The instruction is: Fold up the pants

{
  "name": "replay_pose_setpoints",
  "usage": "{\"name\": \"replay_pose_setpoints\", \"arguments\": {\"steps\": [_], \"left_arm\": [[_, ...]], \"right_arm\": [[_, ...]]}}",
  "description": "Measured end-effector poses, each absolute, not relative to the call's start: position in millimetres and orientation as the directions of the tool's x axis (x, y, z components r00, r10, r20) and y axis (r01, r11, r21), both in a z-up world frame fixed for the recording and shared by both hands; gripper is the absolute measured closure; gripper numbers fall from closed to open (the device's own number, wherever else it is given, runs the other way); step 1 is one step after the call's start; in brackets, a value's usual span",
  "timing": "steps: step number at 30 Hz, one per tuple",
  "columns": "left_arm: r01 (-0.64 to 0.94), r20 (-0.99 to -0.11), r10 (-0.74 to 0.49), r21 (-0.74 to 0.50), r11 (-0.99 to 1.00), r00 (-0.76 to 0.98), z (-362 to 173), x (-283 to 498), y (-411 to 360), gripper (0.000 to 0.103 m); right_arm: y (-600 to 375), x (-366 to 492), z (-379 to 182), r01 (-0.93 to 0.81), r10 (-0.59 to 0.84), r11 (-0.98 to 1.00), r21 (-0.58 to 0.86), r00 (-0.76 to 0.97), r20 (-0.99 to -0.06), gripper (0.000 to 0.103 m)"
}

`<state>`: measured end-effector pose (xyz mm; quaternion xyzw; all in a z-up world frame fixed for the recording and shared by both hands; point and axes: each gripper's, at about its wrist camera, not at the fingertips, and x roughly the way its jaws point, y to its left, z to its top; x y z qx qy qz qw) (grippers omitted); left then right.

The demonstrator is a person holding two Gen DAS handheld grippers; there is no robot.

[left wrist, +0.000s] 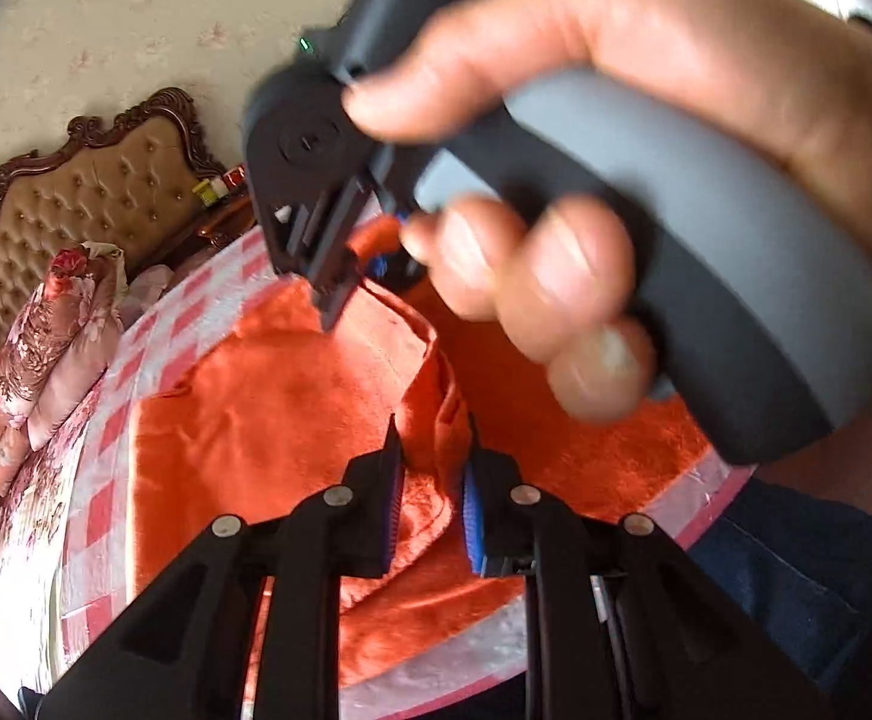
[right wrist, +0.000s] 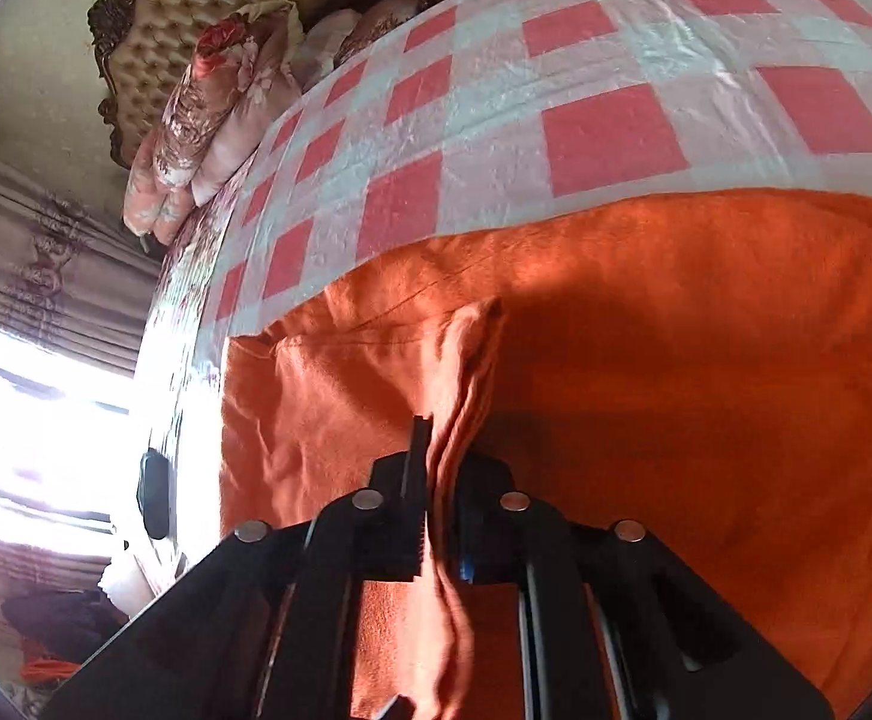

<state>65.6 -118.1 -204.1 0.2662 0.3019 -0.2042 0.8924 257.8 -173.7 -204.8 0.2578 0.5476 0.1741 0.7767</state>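
Pants [left wrist: 292, 420], orange and fleecy, found spread on the checked bed cover [left wrist: 154, 354], near its edge.

Left wrist view: left tool [left wrist: 433, 468] noted pinching a raised ridge of the cloth between narrowed fingers, angled down toward the bed. Right tool [left wrist: 340, 294] seen ahead, gripped by a hand [left wrist: 586, 192] wrapped round the grey handle, tips down at a bunched fold; blurred, so contact unclear from here.

Right wrist view: right tool [right wrist: 439, 480] observed pressed together on a standing pleat of the pants [right wrist: 706, 360], pointing steeply down. Headboard [right wrist: 196, 18] and floral bedding [right wrist: 208, 114] lying well apart, beyond.

Judged advisable: keep both pinches firm, lift together, hold the edge taut and level, carry it across evenly to avoid a skewed crease.
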Motion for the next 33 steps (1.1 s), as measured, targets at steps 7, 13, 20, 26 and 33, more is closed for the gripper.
{"name": "replay_pose_setpoints", "arguments": {"steps": [7, 13, 20, 26, 33], "left_arm": [[0.527, -0.635, -0.204, 0.372, 0.764, 0.745, -207, 64, -130, 0.084], [0.570, -0.663, -0.253, 0.315, 0.759, 0.704, -210, 61, -129, 0.064], [0.579, -0.706, -0.336, 0.127, 0.805, 0.623, -200, 68, -106, 0.062], [0.430, -0.669, -0.319, 0.001, 0.903, 0.672, -169, 58, -31, 0.057], [0.129, -0.715, -0.180, -0.125, 0.984, 0.676, -169, 54, 70, 0.079]], "right_arm": [[-173, 259, -194, -0.023, 0.520, 0.831, 0.556, 0.389, -0.760, 0.096], [-173, 256, -196, -0.024, 0.468, 0.866, 0.499, 0.390, -0.793, 0.092], [-170, 252, -197, -0.040, 0.449, 0.880, 0.474, 0.400, -0.799, 0.092], [-182, 245, -193, -0.015, 0.399, 0.900, 0.435, 0.426, -0.812, 0.085], [-187, 215, -163, -0.014, 0.207, 0.971, 0.240, 0.556, -0.805, 0.084]]}}
